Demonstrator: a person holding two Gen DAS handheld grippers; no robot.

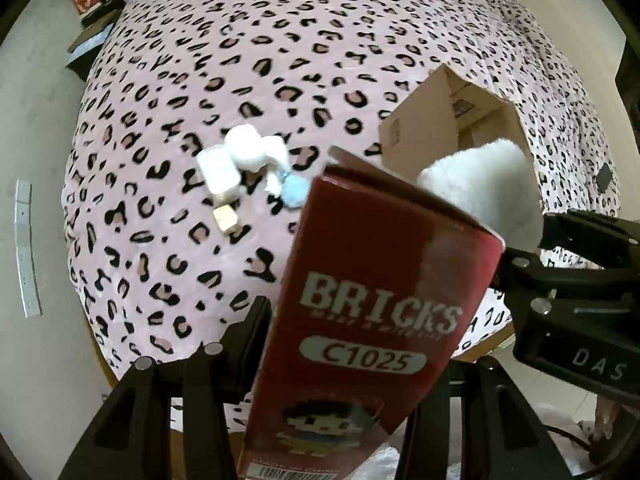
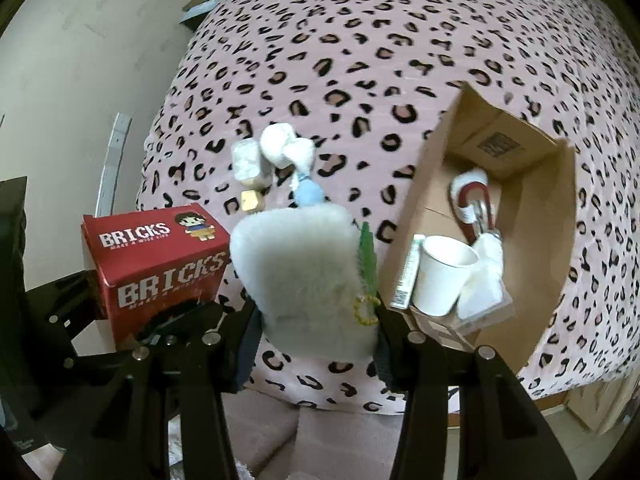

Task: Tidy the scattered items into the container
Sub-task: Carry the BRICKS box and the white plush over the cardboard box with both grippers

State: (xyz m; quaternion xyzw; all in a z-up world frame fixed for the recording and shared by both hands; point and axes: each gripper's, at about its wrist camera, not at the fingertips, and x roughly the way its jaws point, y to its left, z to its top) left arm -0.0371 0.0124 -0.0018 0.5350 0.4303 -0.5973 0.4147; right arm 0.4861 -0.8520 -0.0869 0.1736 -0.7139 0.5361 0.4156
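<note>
Cardboard box (image 2: 556,240) sits on leopard blanket (image 2: 360,40), cup (image 2: 440,276) etc. inside. Left gripper (image 1: 352,320) clamps red BRICKS box (image 1: 372,312) — right gripper (image 2: 316,320) clamps fluffy white pad (image 2: 300,276), both beside it.

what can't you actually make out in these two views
- Left wrist view: the red BRICKS box in the left tongs hides the blanket behind it; its bottom is cut off by the frame edge.
- Left wrist view: the cardboard box interior is blocked by the white fluffy item.
- Right wrist view: the fluffy item in the right tongs hides the blanket behind it.
- Both views: the small white pile is too blurred to identify.
</note>
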